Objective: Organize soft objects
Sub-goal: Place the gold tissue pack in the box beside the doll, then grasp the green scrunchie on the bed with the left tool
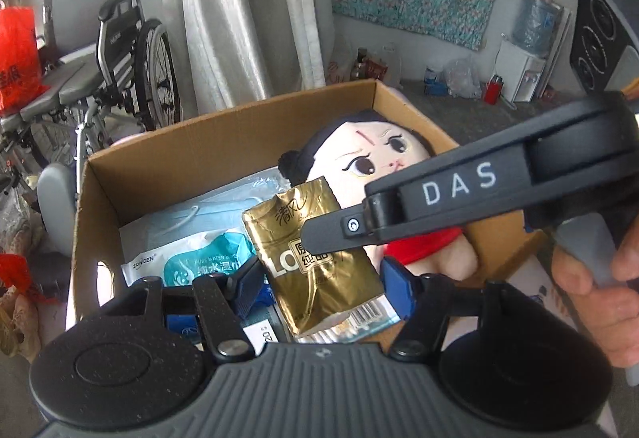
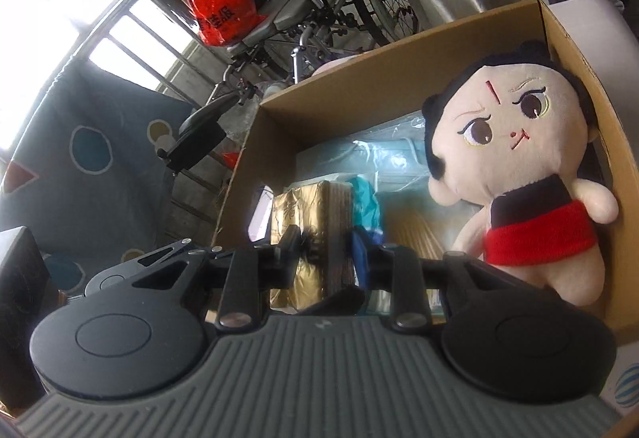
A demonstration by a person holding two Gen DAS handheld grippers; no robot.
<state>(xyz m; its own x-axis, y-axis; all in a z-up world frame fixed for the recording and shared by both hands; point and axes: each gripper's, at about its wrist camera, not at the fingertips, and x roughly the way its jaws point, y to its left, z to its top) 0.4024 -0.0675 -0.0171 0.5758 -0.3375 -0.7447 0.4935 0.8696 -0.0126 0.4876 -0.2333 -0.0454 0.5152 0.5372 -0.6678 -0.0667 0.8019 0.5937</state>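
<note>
The gold pack (image 1: 319,258) hung low in the centre of the frame above the box (image 1: 223,134), pinched between the pads of the left hand-held gripper (image 1: 323,278) and, edge-on, the right hand-held gripper (image 2: 325,242). The doll (image 2: 515,166) leaned against the box's right wall; the wipes (image 1: 183,262) lay at lower left.

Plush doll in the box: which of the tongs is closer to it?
Right, it seems. The right tongs pinch the gold pack directly beside the plush doll; the left tongs flank that pack, which lies between them and the doll.
</note>
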